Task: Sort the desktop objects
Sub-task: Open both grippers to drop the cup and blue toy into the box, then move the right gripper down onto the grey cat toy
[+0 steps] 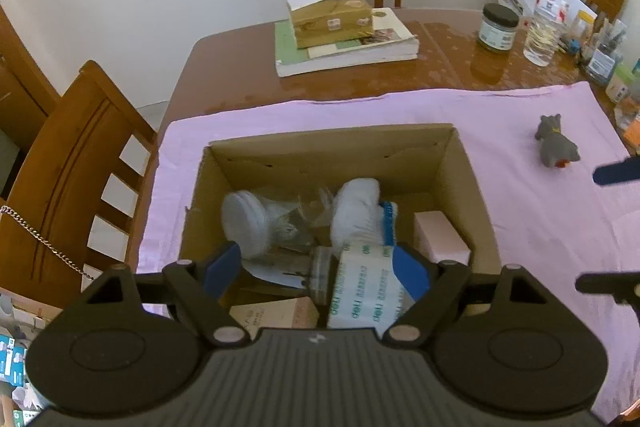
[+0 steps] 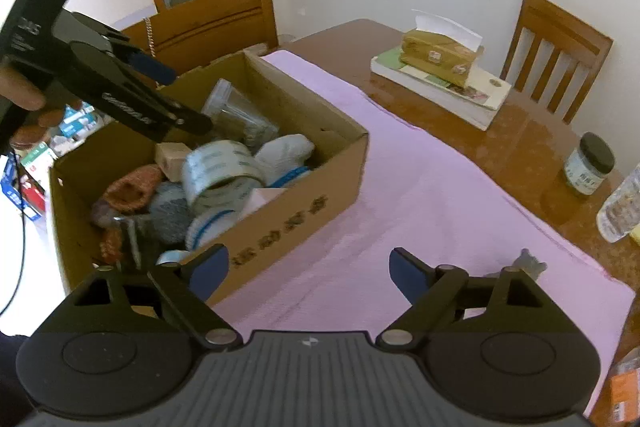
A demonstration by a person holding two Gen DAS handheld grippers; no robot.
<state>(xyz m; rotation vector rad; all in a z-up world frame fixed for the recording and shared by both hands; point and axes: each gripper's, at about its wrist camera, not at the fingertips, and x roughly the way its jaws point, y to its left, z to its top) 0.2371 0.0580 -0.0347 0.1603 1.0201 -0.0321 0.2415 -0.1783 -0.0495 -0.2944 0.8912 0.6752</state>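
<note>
Left gripper (image 1: 316,269) hangs over the cardboard box (image 1: 332,147), fingers spread, tape roll (image 1: 366,287) lying between them untouched by the pads, white sock (image 1: 358,211) and clear cup (image 1: 256,227) deeper in, grey toy animal (image 1: 556,147) out on the pink cloth (image 1: 520,219). Right gripper (image 2: 310,273) over pink cloth (image 2: 420,195) just beside the box (image 2: 304,211), fingers spread and empty, toy (image 2: 530,263) peeking behind its right finger, left gripper (image 2: 172,95) above the tape (image 2: 220,171).
</note>
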